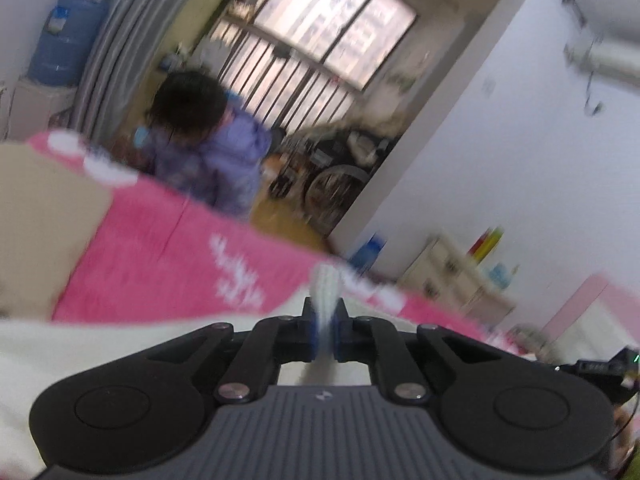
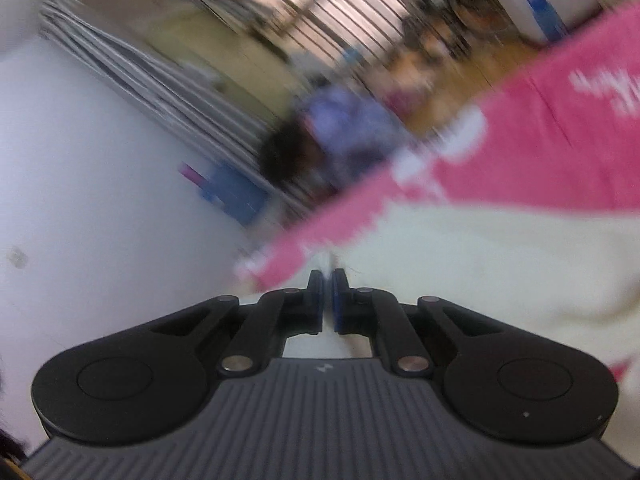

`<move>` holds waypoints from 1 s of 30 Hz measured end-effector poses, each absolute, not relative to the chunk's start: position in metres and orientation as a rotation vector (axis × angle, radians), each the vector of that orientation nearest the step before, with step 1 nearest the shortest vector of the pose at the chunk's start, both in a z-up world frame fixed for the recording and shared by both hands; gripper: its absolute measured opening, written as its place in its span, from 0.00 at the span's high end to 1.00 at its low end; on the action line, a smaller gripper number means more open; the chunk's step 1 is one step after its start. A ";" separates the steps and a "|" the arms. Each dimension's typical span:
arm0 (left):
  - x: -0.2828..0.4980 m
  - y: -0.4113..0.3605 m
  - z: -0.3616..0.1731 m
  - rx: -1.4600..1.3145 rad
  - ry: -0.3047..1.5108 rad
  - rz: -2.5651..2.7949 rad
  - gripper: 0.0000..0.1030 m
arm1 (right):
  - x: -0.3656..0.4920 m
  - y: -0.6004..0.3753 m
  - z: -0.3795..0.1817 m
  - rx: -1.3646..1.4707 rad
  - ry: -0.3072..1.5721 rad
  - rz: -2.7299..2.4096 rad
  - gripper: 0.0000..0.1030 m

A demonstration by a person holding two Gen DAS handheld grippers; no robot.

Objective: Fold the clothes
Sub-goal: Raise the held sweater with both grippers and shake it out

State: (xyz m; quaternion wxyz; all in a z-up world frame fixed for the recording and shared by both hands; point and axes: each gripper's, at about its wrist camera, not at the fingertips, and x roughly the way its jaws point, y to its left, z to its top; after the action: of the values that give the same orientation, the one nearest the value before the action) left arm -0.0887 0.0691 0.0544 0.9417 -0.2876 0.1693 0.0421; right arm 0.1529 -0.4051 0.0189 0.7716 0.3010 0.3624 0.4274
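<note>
Gripping cream garment (image 1: 326, 280), pink bedspread (image 1: 160, 256), person behind (image 1: 208, 140)

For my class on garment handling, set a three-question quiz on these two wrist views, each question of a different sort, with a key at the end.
1. True or false: the left tool is shut on a fold of the cream garment.
2. Multiple choice: the cover under the garment is A) grey striped, B) pink with white print, C) plain blue.
3. Fill in: the right tool has its jaws nearly ____, with a thin bit of cream cloth between them.

Key
1. True: ribbed cream cloth sticks up between its blue pads.
2. B.
3. closed. Both views are motion-blurred, so finer detail of the grip cannot be told.
</note>
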 end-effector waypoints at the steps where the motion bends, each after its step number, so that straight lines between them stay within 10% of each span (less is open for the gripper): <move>1: -0.090 0.071 0.071 -0.571 0.314 0.084 0.92 | 0.152 -0.408 0.035 0.663 0.739 0.944 0.97; 12: -0.116 0.053 0.220 -0.401 0.034 0.008 0.92 | 0.127 -0.436 0.172 0.679 0.341 1.058 0.97; 30: -0.292 -0.033 0.027 -0.295 0.659 -0.153 0.92 | -0.022 -0.496 -0.001 0.572 0.928 0.976 0.97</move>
State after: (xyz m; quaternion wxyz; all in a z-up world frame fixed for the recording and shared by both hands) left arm -0.2920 -0.0329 0.0271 0.9327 -0.1442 0.3221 -0.0748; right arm -0.0217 -0.4965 -0.0009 0.7440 0.2612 0.4237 0.4458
